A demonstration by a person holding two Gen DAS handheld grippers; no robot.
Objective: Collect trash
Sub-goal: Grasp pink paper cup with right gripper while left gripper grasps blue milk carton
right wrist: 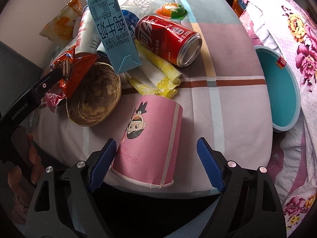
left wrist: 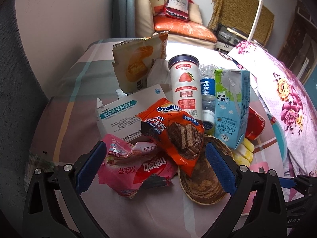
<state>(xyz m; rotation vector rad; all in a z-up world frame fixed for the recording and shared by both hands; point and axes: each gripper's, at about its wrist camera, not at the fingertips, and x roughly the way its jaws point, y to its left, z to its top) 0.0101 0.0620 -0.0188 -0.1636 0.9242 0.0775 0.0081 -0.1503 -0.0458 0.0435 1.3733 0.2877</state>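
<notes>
A pile of trash lies on a checked cloth [right wrist: 227, 107]. In the right wrist view a pink paper cup [right wrist: 150, 138] lies on its side between the fingers of my right gripper [right wrist: 156, 141]. The left pad is right at the cup's wall and the right pad stands clear of it, so the gripper is open. My left gripper [left wrist: 156, 144] is open over a pink Nabati wrapper [left wrist: 126, 170], an orange Ovaltine wrapper [left wrist: 174, 130] and a brown paper bowl [left wrist: 202, 174], gripping none of them.
Behind stand a yogurt cup [left wrist: 186, 87], water bottle [left wrist: 207, 91], milk carton [right wrist: 113, 31] and medicine box [left wrist: 118, 119]. A red can [right wrist: 168, 39] and yellow tissue [right wrist: 156, 77] lie nearby. A teal bin [right wrist: 281, 89] rests on the floral quilt [right wrist: 297, 39] at right.
</notes>
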